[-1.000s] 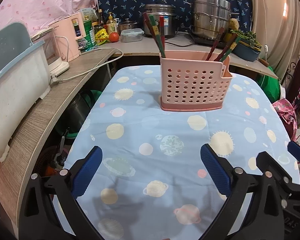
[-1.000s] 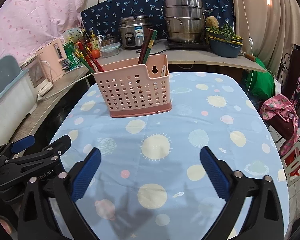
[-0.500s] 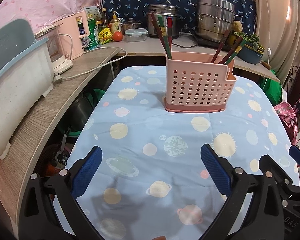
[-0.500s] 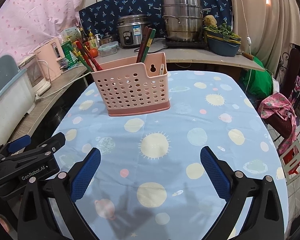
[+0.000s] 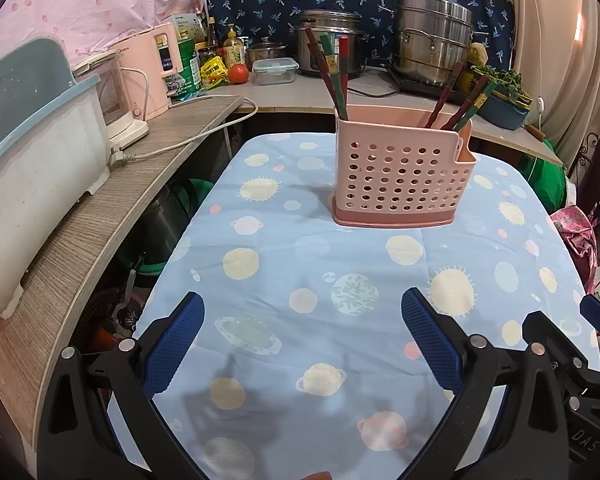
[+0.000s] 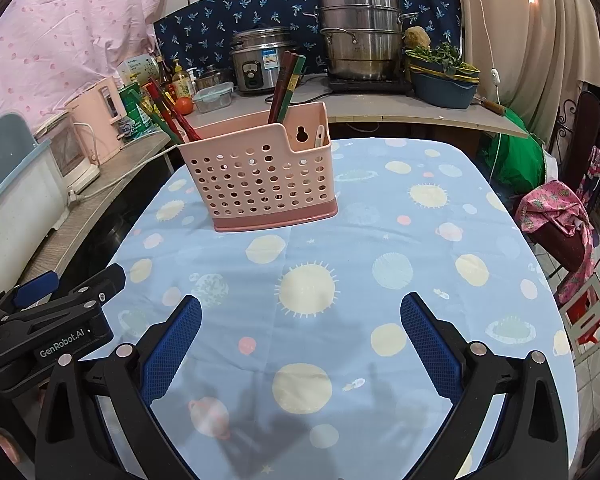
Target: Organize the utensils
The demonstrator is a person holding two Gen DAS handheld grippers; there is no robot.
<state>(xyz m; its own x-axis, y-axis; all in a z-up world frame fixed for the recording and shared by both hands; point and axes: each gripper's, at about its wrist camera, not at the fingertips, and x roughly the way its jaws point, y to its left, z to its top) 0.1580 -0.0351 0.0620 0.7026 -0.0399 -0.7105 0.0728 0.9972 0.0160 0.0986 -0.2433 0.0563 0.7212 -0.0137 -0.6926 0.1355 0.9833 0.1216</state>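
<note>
A pink perforated utensil basket (image 5: 400, 176) stands upright at the far middle of the table; it also shows in the right wrist view (image 6: 260, 176). Red, green and brown chopsticks (image 5: 332, 72) lean out of its left end, and more chopsticks (image 5: 460, 100) lean out of its right end. A white utensil handle (image 6: 319, 135) shows in the small side compartment. My left gripper (image 5: 300, 332) is open and empty, near the table's front edge. My right gripper (image 6: 300, 332) is open and empty beside it. Both are well short of the basket.
The table wears a blue planet-print cloth (image 6: 380, 240). A wooden counter (image 5: 100, 208) with a white bin (image 5: 28, 168) and a pink kettle (image 5: 152, 68) runs along the left. Steel pots (image 6: 360, 40) and a rice cooker (image 6: 260, 64) stand behind. A chair with clothes (image 6: 560, 220) is right.
Both grippers have drawn slightly back and shifted, so the basket sits a little farther right in the left view. Both stayed open and empty.
</note>
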